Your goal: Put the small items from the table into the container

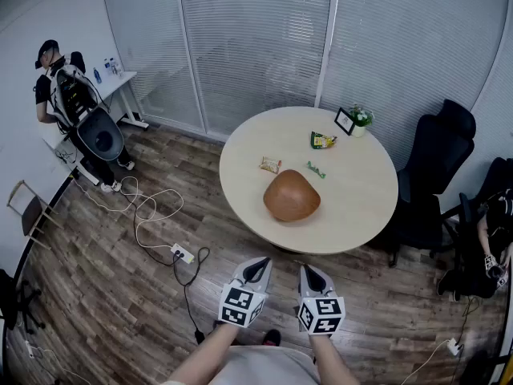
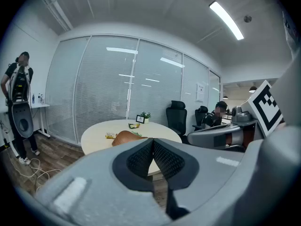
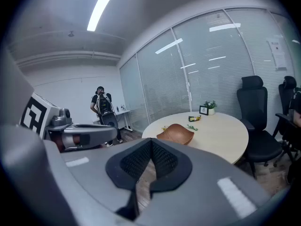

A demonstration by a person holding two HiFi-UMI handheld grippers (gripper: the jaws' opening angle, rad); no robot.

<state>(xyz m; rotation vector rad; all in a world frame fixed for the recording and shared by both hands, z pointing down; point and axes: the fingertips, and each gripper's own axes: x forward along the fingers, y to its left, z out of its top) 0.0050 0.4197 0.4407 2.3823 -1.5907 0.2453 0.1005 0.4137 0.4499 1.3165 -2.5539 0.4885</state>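
A round light table (image 1: 361, 207) carries a brown wooden bowl (image 1: 292, 196) near its front. Behind the bowl lie a small yellow snack packet (image 1: 270, 164), a thin green packet (image 1: 316, 170) and a green-and-yellow packet (image 1: 322, 140). My left gripper (image 1: 258, 269) and right gripper (image 1: 311, 276) hang side by side over the floor, short of the table's near edge, both shut with nothing between the jaws. The bowl (image 2: 126, 137) shows past the shut left jaws, and the bowl (image 3: 176, 133) shows again past the shut right jaws.
A small framed picture (image 1: 345, 120) and a potted plant (image 1: 360, 119) stand at the table's far side. Black office chairs (image 1: 437, 163) stand to the right. Cables and a power strip (image 1: 181, 253) lie on the wood floor at left. A person (image 1: 48, 79) stands by a desk far left; another sits far right.
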